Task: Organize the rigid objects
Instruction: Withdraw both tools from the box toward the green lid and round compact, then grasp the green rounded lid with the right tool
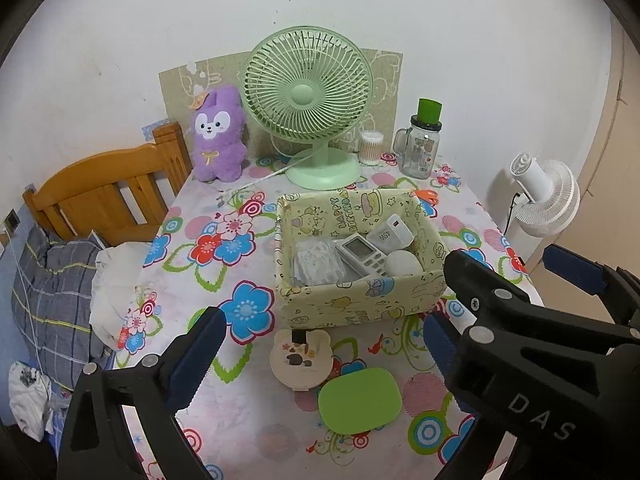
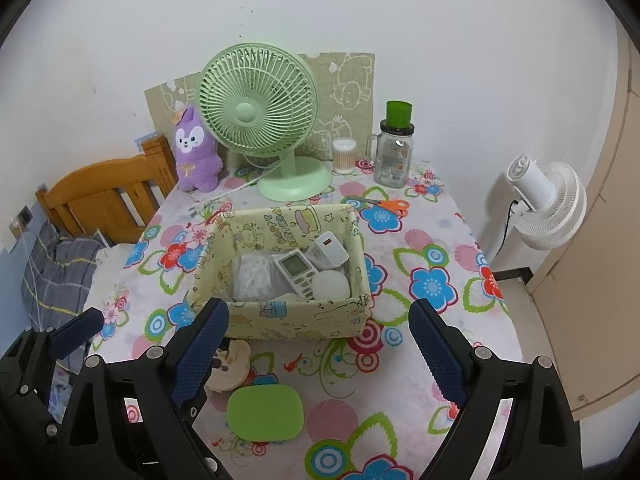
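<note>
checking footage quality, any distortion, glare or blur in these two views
Left wrist view: strong fisheye bending with dark corners, the green fan sharp, lighting soft and even, the right gripper crossing the frame. Right wrist view: same bending, a small glint on the glass jar, no motion blur.

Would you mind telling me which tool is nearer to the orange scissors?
Right. The right tool sits on the side of the scissors; the left tool hangs farther left.

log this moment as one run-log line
left gripper: open, empty | right gripper: open, empty | yellow patterned fabric box: holds white remote | flat green oval case: on table
</note>
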The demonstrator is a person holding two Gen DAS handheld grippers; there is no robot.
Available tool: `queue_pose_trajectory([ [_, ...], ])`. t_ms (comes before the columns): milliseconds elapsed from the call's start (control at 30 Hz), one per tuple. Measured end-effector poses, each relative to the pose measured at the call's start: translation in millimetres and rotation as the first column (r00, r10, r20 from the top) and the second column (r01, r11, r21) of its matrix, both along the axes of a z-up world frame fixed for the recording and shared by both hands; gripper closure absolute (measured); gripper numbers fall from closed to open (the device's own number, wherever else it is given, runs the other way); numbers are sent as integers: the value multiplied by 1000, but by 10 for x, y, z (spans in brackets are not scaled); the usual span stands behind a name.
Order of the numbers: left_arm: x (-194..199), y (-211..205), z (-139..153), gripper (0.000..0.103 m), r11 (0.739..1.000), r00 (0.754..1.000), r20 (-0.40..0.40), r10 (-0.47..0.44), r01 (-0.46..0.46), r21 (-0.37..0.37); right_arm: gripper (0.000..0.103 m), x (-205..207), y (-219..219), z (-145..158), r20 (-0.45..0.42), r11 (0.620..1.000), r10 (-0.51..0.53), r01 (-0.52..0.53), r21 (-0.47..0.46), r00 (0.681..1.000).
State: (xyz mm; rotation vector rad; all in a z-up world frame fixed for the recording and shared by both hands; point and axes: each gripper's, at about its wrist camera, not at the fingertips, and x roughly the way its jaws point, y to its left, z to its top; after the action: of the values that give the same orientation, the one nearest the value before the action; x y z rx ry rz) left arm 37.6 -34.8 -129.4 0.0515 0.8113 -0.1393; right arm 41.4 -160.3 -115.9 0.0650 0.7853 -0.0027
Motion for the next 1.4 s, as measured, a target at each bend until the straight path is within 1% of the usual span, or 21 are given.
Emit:
queue_pose_trajectory([
  [300, -106, 154, -14, 2, 1000, 1000, 6, -13, 14, -13, 9, -111, 120, 10, 10, 1000, -2, 2, -14, 1000],
  [533, -160, 238, -95, 2, 999, 999, 10, -38, 38, 7, 7, -187, 180, -70, 5, 1000, -25, 25, -2, 1000],
  [700, -168, 289, -201, 2, 998, 998, 0, -56, 56, -1, 4, -222, 245, -191, -12, 1000, -28, 28, 3, 1000],
  [900, -163, 348, -351, 2, 996, 996, -19, -84, 84, 5, 3, -222, 303, -374, -50, 999, -37, 38, 25, 998],
  [1033, -148, 395, -441, 2, 995, 995, -26, -98, 98, 4, 3, -220, 334, -471, -62, 999, -36, 37, 23, 997],
  [1300, -66, 467, -701, 2, 993, 990, -77, -114, 114, -5, 3, -170, 412, -702, -94, 1000, -27, 27, 6, 995],
  [1400, -60, 465, -801, 2, 992, 987, -96, -127, 127, -3, 3, -149, 425, -829, -119, 1000, -24, 26, 8, 993],
])
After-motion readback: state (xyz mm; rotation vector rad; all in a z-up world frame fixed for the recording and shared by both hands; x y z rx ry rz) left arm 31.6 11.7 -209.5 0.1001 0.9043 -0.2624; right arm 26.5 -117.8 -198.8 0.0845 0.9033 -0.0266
